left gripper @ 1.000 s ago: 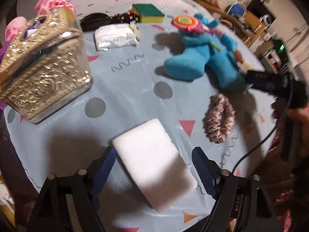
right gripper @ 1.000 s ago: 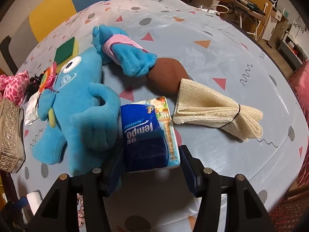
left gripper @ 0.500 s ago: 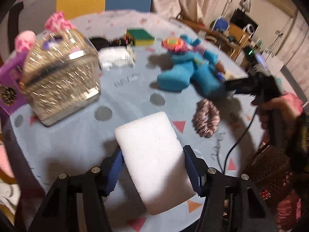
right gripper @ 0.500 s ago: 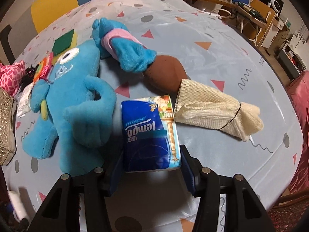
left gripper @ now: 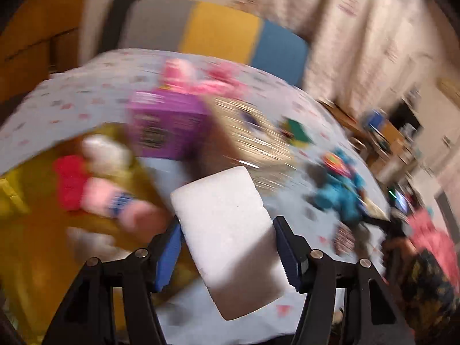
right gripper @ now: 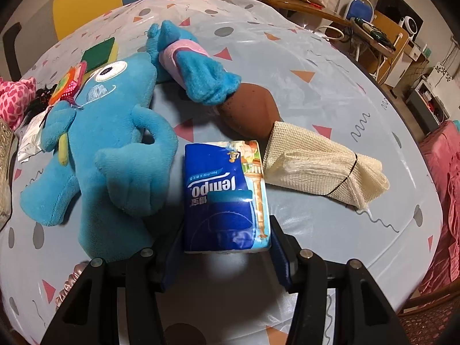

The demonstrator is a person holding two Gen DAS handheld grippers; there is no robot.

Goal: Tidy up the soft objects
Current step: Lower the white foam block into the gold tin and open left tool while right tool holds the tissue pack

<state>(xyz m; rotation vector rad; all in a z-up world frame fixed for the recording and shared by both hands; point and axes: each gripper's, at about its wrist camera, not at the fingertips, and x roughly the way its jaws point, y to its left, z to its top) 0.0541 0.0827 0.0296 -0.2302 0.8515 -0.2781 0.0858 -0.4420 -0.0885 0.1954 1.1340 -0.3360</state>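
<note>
Now white sponge and tissue pack sit clamped between jaws.

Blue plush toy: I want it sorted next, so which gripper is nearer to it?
Right. The right gripper sits beside the blue plush toy; the left gripper is across the table.

"Tempo" in white, upside down, on the blue tissue pack, smaller print unreadable
</note>
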